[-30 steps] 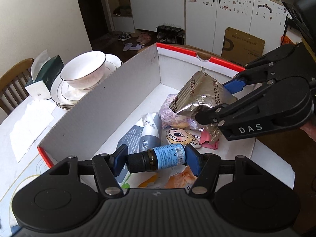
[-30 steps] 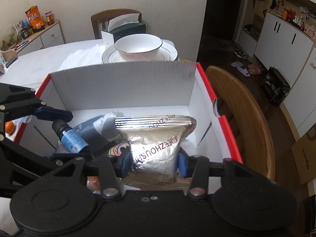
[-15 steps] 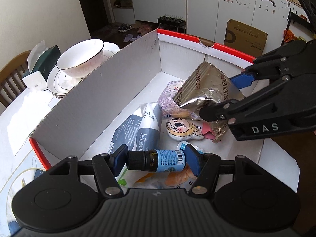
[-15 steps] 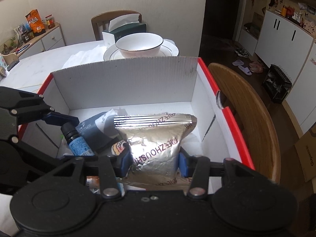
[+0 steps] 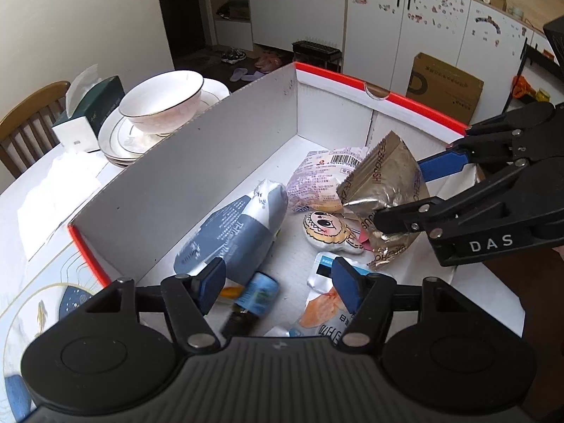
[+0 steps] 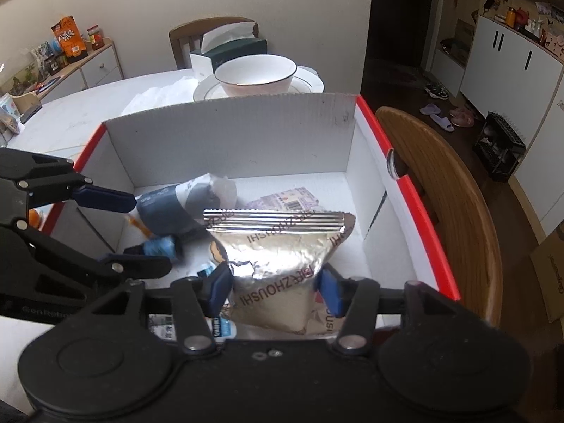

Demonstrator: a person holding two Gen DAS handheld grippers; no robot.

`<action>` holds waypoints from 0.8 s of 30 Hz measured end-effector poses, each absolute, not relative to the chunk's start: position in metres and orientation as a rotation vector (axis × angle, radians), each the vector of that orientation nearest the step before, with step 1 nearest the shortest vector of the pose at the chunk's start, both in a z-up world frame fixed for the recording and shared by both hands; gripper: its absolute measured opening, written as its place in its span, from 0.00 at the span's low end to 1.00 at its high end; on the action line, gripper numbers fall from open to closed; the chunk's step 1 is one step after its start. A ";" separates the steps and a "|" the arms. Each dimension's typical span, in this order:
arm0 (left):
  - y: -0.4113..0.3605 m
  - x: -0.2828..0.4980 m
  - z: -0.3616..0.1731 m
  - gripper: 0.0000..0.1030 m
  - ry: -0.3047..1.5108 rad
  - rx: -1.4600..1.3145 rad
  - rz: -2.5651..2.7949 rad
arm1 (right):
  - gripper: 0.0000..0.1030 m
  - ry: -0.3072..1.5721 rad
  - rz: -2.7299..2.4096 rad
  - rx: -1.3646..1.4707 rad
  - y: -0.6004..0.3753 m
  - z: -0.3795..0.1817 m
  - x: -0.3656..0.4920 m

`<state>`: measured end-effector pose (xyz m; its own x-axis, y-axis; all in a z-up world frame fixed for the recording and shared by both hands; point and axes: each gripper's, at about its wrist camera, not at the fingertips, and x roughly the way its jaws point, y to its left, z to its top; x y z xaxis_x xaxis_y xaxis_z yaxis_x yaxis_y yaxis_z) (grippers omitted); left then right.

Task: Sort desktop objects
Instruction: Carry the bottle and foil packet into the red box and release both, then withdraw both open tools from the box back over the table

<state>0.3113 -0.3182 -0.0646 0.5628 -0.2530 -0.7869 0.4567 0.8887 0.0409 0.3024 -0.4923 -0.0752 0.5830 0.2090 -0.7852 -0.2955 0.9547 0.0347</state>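
Holding both grippers tilted down over the open white box (image 5: 218, 162), you had each item above its floor so it would land among the snacks already sorted there. Your left gripper (image 5: 278, 283) had its fingers opening and clear of the blue-labelled bottle (image 5: 259, 292), which lay loose and blurred beneath them beside the grey pouch (image 5: 232, 236). Your right gripper (image 6: 275, 290) was opening too, with the foil packet (image 6: 278, 268) between its fingers and apparently slipping free.

White cabinets (image 5: 405, 35) line the far wall, a wooden chair (image 6: 440, 190) nearby on dark floor (image 6: 398, 81).
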 end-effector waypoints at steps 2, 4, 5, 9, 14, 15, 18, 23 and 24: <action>-0.316 0.308 -0.062 0.64 0.868 0.243 -0.422 | 0.62 0.895 0.296 -0.093 -0.494 -0.073 0.299; -0.314 0.303 -0.058 0.65 0.852 0.236 -0.421 | 0.66 0.878 0.304 -0.078 -0.496 -0.068 0.296; -0.313 0.301 -0.056 0.67 0.843 0.231 -0.419 | 0.66 0.874 0.306 -0.075 -0.497 -0.066 0.294; -0.309 0.293 -0.048 0.67 0.812 0.204 -0.406 | 0.69 0.852 0.313 -0.057 -0.501 -0.055 0.289; -0.304 0.285 -0.041 0.67 0.792 0.176 -0.379 | 0.70 0.829 0.332 -0.043 -0.503 -0.044 0.280; -0.303 0.284 -0.040 0.67 0.789 0.171 -0.377 | 0.71 0.825 0.338 -0.044 -0.503 -0.042 0.277; -0.299 0.278 -0.036 0.67 0.779 0.153 -0.370 | 0.72 0.813 0.349 -0.047 -0.499 -0.038 0.271; -0.294 0.268 -0.029 0.67 0.762 0.129 -0.355 | 0.74 0.804 0.369 -0.034 -0.496 -0.032 0.262; -0.292 0.266 -0.028 0.67 0.758 0.124 -0.354 | 0.74 0.801 0.373 -0.034 -0.494 -0.030 0.260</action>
